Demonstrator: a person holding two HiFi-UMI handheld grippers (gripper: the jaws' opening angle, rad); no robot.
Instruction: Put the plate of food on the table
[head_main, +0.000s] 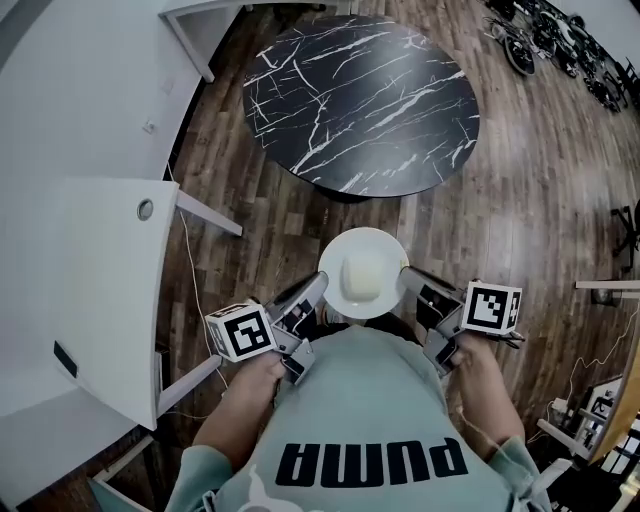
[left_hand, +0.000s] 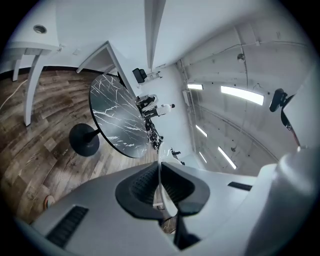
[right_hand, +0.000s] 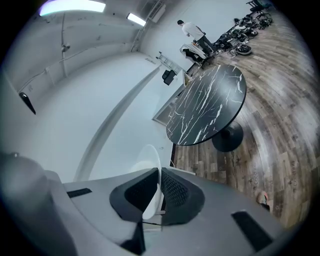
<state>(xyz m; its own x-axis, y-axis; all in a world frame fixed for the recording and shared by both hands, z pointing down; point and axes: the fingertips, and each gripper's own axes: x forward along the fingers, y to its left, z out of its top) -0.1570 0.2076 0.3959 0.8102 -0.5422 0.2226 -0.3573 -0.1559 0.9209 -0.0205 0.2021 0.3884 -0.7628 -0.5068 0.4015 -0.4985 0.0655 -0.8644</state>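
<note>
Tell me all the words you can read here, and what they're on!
"PUMA": on the person's shirt, upside down in the head view.
Left cube and right cube: square patterns only, no letters.
Nothing else is readable.

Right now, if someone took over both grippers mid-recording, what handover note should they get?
Left gripper: shut on the plate, left rim.
Right gripper: shut on its right rim.
The plate carries a pale mound of food and is held over the wooden floor, short of the black marble table.
Done: plate gripped from both sides.
Left: bring it over the table, set it down, release.
</note>
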